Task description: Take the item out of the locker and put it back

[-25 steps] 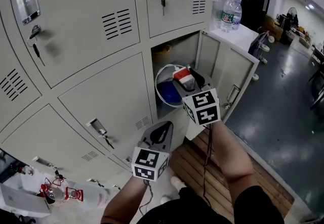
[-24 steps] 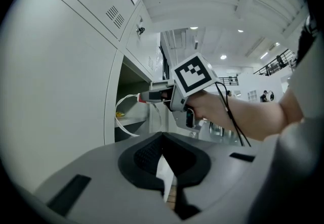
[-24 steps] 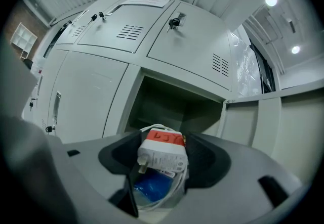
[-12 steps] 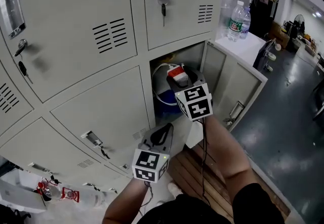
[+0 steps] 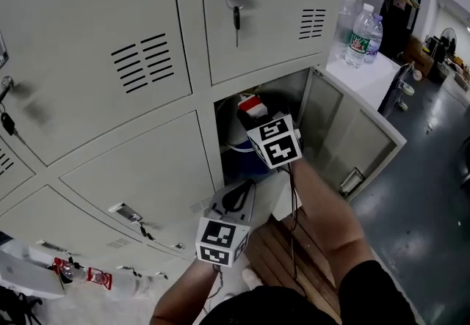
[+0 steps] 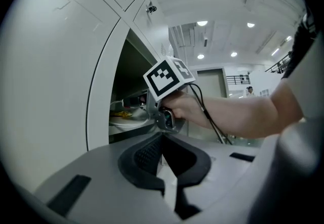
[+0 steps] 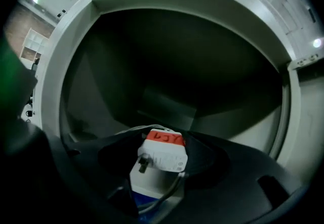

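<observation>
My right gripper [image 5: 250,114] reaches into the open locker compartment [image 5: 283,100] and is shut on a white power adapter with a red label [image 5: 250,103]. The right gripper view shows the adapter [image 7: 163,153] squeezed between the dark jaws of this gripper [image 7: 160,163], with a cable trailing below and the dim locker interior [image 7: 167,66] ahead. A blue basin with a white rim [image 5: 241,156] sits inside under the gripper. My left gripper [image 5: 235,195] hangs below the opening, shut and empty. In its own view the left gripper [image 6: 168,167] looks up at the right hand [image 6: 187,109].
The locker door [image 5: 356,144] stands open to the right. Keys [image 5: 235,4] hang from the locker above. Water bottles [image 5: 365,36] stand on a white top at the right. A wooden pallet [image 5: 294,254] lies below. Red and white items [image 5: 81,272] lie at the lower left.
My right gripper has carried the adapter up and deeper into the locker opening. The left gripper has stayed about where it was, below the opening.
</observation>
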Available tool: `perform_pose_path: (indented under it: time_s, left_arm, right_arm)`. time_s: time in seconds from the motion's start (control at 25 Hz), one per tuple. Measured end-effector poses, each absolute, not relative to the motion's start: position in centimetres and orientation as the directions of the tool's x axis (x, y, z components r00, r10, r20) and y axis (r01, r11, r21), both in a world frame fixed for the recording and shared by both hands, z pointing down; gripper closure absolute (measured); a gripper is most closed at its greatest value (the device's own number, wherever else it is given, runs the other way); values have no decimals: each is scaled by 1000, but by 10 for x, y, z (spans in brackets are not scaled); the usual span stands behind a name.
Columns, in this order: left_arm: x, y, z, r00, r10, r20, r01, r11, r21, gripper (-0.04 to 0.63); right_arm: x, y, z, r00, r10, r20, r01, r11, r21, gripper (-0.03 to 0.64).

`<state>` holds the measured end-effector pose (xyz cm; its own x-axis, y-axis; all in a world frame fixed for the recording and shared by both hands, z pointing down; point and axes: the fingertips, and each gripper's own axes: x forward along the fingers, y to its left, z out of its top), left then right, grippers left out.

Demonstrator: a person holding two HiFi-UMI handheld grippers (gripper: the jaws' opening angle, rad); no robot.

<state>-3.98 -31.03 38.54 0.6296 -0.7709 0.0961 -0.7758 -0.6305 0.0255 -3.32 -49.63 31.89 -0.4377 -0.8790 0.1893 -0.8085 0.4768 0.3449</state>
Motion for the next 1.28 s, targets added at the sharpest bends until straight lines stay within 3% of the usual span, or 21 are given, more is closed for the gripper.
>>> perform_pose_path:
  time_s: [0.88, 1.28]
  left_arm:
    - [-29, -340, 388, 597, -795, 104, -800, -600, 10, 592]
    - [-28, -337, 387, 595, -797, 100, -801, -598, 2, 591]
  right_arm:
    - [-58, -552, 364, -460, -803, 380, -693, 592, 412, 345]
    - [-58, -561, 374, -454, -793, 406, -697, 600, 393, 342]
